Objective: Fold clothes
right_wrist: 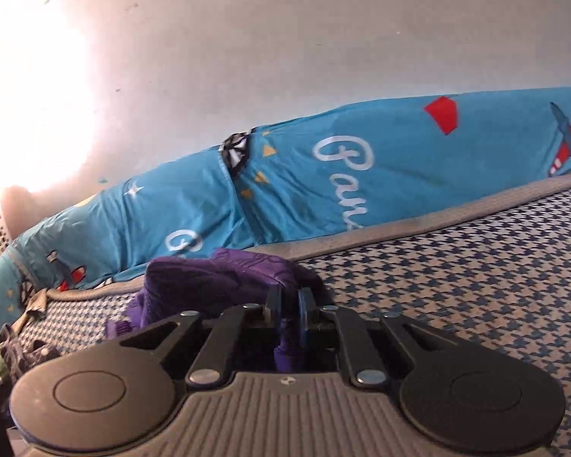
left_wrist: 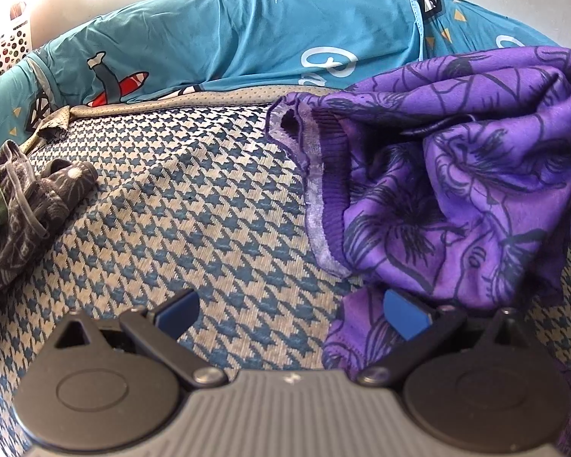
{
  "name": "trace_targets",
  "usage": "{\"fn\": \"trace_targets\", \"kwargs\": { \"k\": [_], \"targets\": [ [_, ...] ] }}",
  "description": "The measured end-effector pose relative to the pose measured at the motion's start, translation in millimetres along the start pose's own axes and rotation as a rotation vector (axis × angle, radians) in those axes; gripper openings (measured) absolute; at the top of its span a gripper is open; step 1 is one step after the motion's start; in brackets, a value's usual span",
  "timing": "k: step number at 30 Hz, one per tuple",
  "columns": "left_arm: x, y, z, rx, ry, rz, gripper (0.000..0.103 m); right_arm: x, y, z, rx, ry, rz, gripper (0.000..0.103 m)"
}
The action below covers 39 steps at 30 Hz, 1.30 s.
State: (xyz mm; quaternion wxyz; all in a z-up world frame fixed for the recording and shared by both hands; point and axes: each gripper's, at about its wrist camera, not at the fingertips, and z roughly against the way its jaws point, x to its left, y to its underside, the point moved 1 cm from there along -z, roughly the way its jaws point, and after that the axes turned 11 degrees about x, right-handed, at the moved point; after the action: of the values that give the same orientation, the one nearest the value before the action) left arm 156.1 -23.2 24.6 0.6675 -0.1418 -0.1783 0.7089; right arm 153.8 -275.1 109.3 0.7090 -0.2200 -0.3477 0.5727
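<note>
1. Our right gripper (right_wrist: 290, 297) is clenched on a fold of the purple flowered garment (left_wrist: 456, 160), with cloth pinched between its fingers.
2. Our left gripper (left_wrist: 291, 308) is spread wide and grips nothing; its right finger (left_wrist: 403, 310) touches the garment's edge.
3. The garment is bunched on the houndstooth mattress (left_wrist: 194, 205), near the blue bedding (left_wrist: 217, 34).
4. Dark clothes (left_wrist: 30, 205) lie well apart from it, at the left.

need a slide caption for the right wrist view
Right gripper, jaws shut on the purple floral garment, above the houndstooth bed cover.
</note>
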Motion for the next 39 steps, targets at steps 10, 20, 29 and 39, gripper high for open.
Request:
{"fn": "trace_targets", "kwargs": {
  "k": [10, 20, 29, 39],
  "targets": [
    [-9.9, 1.5, -3.4, 0.004, -0.001, -0.013, 0.103, -53.2, -4.7, -2.4, 0.063, 0.011, -0.092, 0.005],
    [-17.4, 4.2, -6.0, 0.008, 0.009, -0.034, 0.103, -2.2, 2.8, 5.0, -0.018, -0.241, 0.063, 0.085],
    [-13.7, 4.6, -7.5, 0.015, 0.024, -0.033, 0.103, 43.9, 11.6, -11.8, -0.017, -0.301, 0.215, 0.098],
    [-11.9, 5.5, -9.5, 0.022, 0.035, -0.028, 0.103, 53.7, 25.7, -41.5, 0.041, -0.198, 0.238, 0.024]
  ]
}}
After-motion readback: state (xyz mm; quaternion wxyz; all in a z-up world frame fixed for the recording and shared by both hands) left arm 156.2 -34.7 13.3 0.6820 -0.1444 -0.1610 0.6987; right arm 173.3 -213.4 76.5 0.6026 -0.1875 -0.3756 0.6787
